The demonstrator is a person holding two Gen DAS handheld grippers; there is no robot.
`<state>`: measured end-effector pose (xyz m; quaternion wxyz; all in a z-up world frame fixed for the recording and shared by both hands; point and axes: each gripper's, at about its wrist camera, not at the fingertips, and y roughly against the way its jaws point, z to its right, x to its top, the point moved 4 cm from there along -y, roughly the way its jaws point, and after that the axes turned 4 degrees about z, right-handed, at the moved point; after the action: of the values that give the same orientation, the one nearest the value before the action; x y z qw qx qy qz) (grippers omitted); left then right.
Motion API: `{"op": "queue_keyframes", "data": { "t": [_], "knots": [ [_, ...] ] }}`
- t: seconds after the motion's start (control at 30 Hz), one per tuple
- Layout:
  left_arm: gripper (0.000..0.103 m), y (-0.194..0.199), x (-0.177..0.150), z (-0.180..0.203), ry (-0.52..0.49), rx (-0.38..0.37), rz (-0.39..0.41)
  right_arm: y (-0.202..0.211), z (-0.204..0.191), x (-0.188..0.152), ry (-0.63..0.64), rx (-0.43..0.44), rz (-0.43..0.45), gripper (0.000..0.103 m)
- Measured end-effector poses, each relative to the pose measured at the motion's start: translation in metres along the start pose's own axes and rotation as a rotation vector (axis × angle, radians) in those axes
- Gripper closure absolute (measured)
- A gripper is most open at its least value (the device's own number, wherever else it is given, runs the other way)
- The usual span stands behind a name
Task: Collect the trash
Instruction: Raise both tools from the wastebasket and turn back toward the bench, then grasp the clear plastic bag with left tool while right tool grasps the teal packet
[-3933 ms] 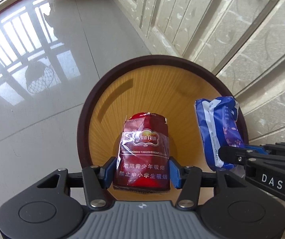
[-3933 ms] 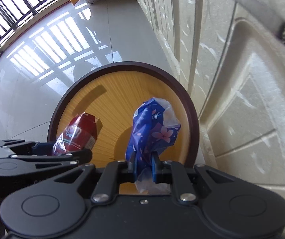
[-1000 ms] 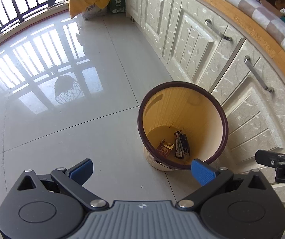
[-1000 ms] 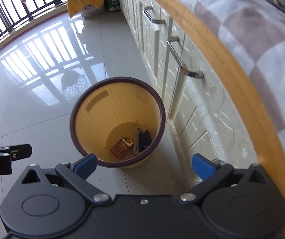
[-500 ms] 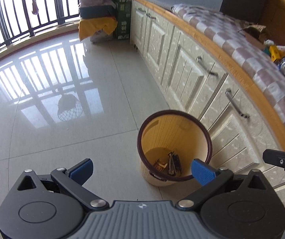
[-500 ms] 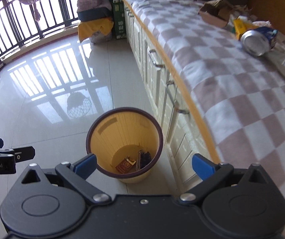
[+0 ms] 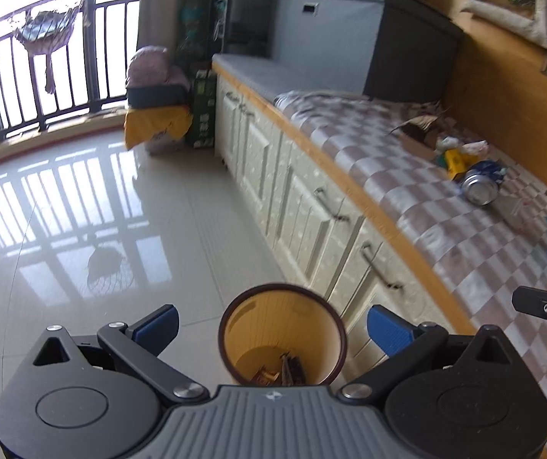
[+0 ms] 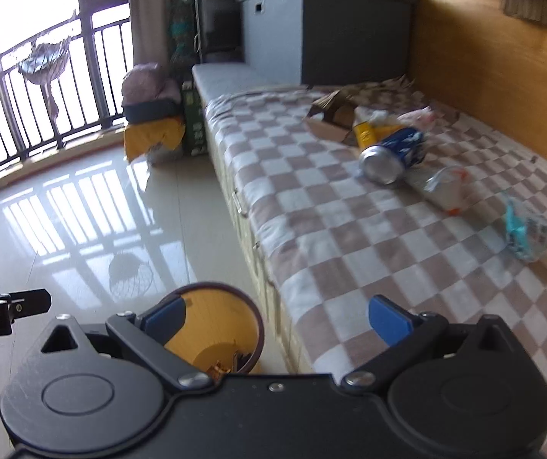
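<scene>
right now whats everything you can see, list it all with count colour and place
bin: 1, yellow with dark rim, on the floor by the cabinets, some trash inside
can: 1, blue and silver, lying on the checked cloth
cardboard box: 1, brown, far end of the cloth
clear plastic bottle: 1, beside the can
teal wrapper: 1, on the cloth nearer the wall
yellow packet: 1, behind the can
checked cloth: 1, brown and white, over the counter
left tongs: open, blue pads, empty
right tongs: open, blue pads, empty

A grey storage box stands behind the checkered blanket; white cabinet doors sit below it.
</scene>
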<state>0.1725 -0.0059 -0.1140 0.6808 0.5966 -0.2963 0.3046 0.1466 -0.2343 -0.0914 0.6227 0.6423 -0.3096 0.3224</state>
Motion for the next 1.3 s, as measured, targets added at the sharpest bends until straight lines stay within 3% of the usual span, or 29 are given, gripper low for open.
{"op": "queue_keyframes", "data": {
  "t": [0.33, 0.6, 0.8, 0.93, 1.1, 1.3],
  "knots": [
    [0.000, 0.014, 0.015, 0.080, -0.116, -0.108, 0.137, 0.037, 0.070, 0.000, -0.063, -0.104, 0.129, 0.000],
    [0.000, 0.003, 0.022, 0.157, -0.193, -0.202, 0.146, 0.051, 0.143, -0.020, -0.119, -0.236, 0.132, 0.000],
    [0.000, -0.015, 0.024, 0.218, -0.217, -0.316, 0.158, 0.060, 0.190, -0.037, -0.183, -0.291, 0.147, 0.000],
    [0.000, -0.028, 0.026, 0.255, -0.241, -0.376, 0.183, 0.059, 0.219, -0.049, -0.246, -0.334, 0.112, 0.000],
    [0.000, -0.054, 0.030, 0.301, -0.309, -0.405, 0.208, 0.058, 0.254, -0.061, -0.300, -0.342, 0.132, 0.000],
    [0.000, -0.096, 0.036, 0.347, -0.365, -0.410, 0.170, 0.045, 0.291, -0.064, -0.388, -0.363, 0.156, 0.000]
  ]
}}
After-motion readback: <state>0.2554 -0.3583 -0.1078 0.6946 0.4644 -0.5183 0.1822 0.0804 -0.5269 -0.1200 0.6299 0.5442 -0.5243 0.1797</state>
